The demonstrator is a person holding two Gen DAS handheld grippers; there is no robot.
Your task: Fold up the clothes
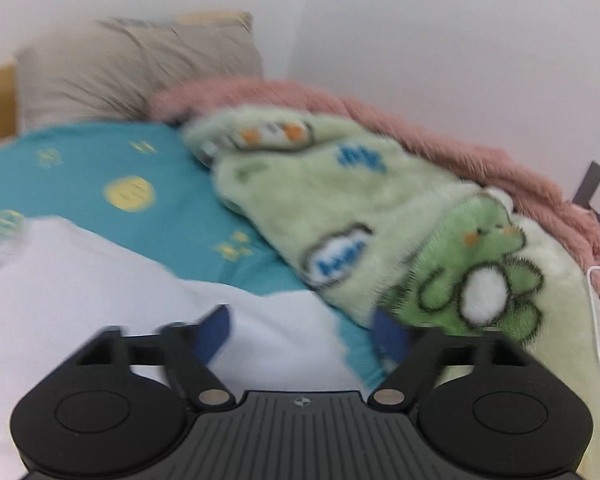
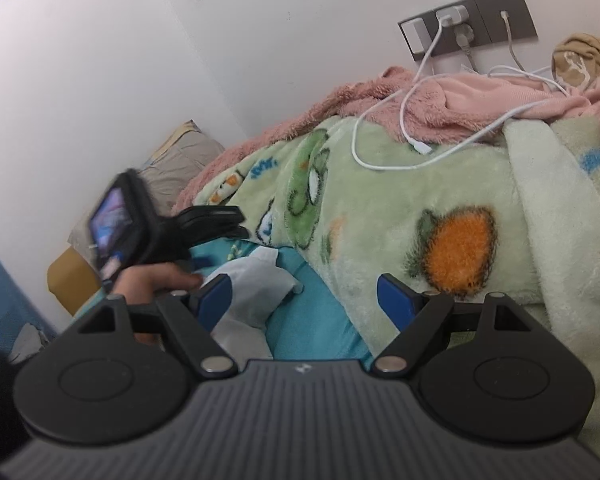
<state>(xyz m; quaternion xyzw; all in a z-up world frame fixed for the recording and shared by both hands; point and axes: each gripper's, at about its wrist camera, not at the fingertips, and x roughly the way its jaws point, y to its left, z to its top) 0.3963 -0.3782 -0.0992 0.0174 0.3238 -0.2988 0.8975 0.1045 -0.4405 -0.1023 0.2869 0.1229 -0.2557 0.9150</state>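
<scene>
On the bed, over a teal sheet printed with yellow shapes, a white garment lay spread at about eight o'clock in the left wrist view, its cloth running under the left gripper. That gripper's blue pads stood wide apart with nothing pinched between them — the white cloth and a strip of teal showed through the gap. The picture was smeared, so the garment's edges were hard to read. Toward two o'clock a fluffy green blanket with cartoon frogs was heaped, and a pink fleece ran along the wall behind it; a grey pillow sat at eleven o'clock. From the right wrist view the right gripper was likewise spread, its pads clear of everything, with the sheet between them. A rumpled end of the white garment lay just beside its left pad, at about eleven o'clock from the gripper's middle. Farther off at nine o'clock a hand held the left gripper above the cloth. White charging cables trailed from a wall socket plate at one o'clock — down across the pink fleece onto the green blanket.
</scene>
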